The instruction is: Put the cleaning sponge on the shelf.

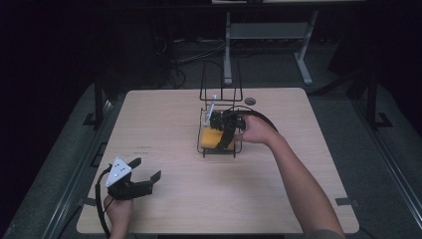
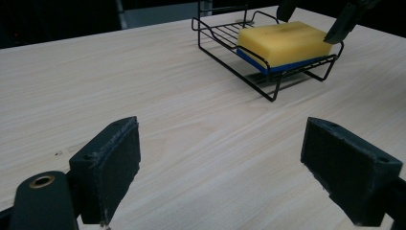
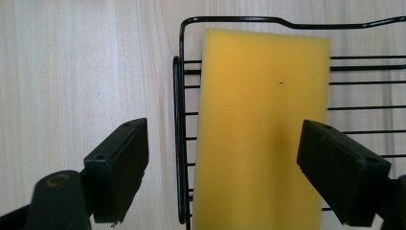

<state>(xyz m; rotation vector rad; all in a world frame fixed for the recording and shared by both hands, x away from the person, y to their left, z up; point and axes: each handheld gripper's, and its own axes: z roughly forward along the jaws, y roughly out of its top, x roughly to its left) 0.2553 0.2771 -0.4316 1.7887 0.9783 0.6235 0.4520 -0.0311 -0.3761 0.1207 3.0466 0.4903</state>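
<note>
While the left tool [image 1: 147, 170] is held spread above the tabletop [image 1: 164, 129], the right tool [image 3: 222, 158] is spread over the yellow sponge [image 3: 262, 129] in the wire rack [image 3: 179, 96].

A pale wooden table [image 1: 164, 124] with a light grain stands in a dark room; its top is lit from above, while everything around it falls into shadow. A small round dark spot [image 1: 250, 101] sits near the far edge of the tabletop. The floor [image 1: 388, 164] around the table is grey and looks like carpet. Beyond the far edge stands a pale grey metal frame [image 1: 268, 31] with two legs and a crossbar, the base of another piece of furniture. Loose cables [image 1: 194, 56] lie on the floor beside that frame. Dark uprights [image 1: 98, 102] stand on either side of the table.
</note>
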